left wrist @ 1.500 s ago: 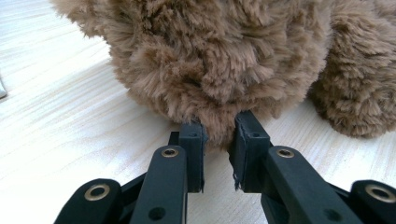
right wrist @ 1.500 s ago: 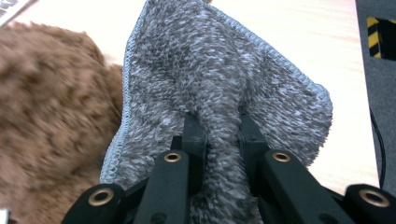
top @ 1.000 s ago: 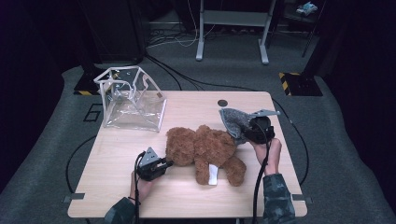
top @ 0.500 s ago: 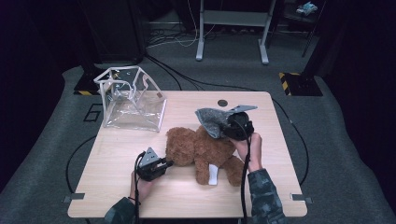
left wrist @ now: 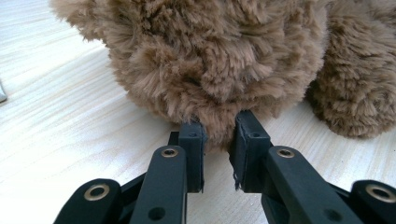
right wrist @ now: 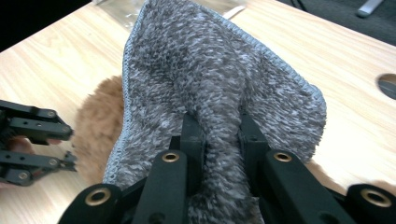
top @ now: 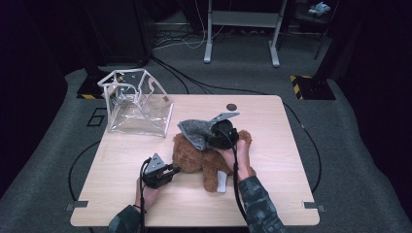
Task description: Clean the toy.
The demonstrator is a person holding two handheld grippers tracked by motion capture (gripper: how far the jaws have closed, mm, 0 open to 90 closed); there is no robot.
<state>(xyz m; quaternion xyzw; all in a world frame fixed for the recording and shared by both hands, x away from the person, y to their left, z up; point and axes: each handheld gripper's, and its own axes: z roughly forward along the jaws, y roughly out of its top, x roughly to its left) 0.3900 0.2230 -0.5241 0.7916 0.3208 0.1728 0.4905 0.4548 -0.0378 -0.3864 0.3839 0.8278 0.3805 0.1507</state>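
A brown teddy bear (top: 206,158) lies on the wooden table (top: 282,145), with a white tag at its lower end. My left gripper (top: 175,170) is at the bear's left side. In the left gripper view the jaws (left wrist: 218,133) are pinched on a tuft of its fur (left wrist: 210,70). My right gripper (top: 210,137) hangs over the bear's upper part, shut on a grey fuzzy cloth (top: 193,130). In the right gripper view the cloth (right wrist: 210,79) drapes forward from the jaws (right wrist: 217,128) and hides most of the bear (right wrist: 98,126) below it.
A clear plastic bag with white edging (top: 138,103) stands at the table's back left corner. A small round hole (top: 231,107) sits near the back edge. Cables and stand legs lie on the floor beyond. Bare table lies to the right and front.
My right gripper has carried the grey cloth leftward from the table's right side to above the bear. The left gripper has stayed at the bear's side.
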